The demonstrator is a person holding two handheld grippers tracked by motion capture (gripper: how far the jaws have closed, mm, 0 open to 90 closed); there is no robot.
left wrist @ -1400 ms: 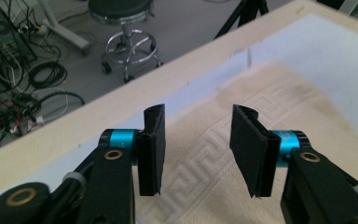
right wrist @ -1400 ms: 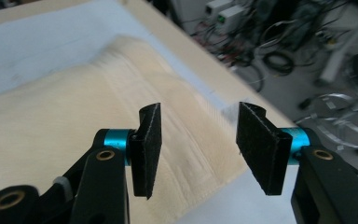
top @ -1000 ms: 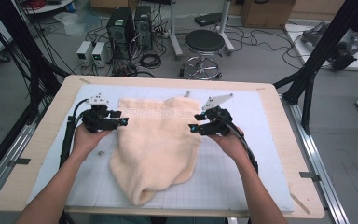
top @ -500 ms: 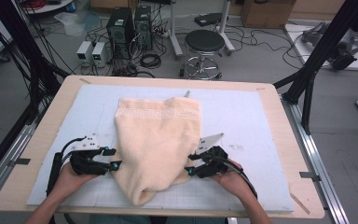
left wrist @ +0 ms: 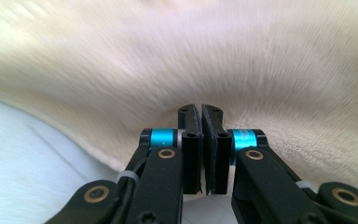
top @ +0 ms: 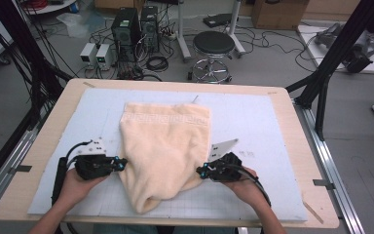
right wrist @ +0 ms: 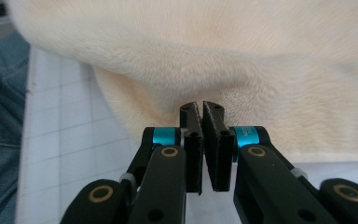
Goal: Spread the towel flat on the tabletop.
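Both sets of jaws have just snapped together with nothing visibly pinched. The left gripper [top: 119, 164] sits at the cream towel's [top: 163, 151] eight o'clock edge, the right gripper [top: 200, 170] at its four o'clock; the towel lies mid-mat [top: 268, 122].

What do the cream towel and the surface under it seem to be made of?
The towel looks like soft cotton terry: a fuzzy, matte pile, limp folds and a woven band near its far edge. The mat under it seems smooth plastic or vinyl, pale blue-white with a printed grid. It lies on a table that looks like light wood.
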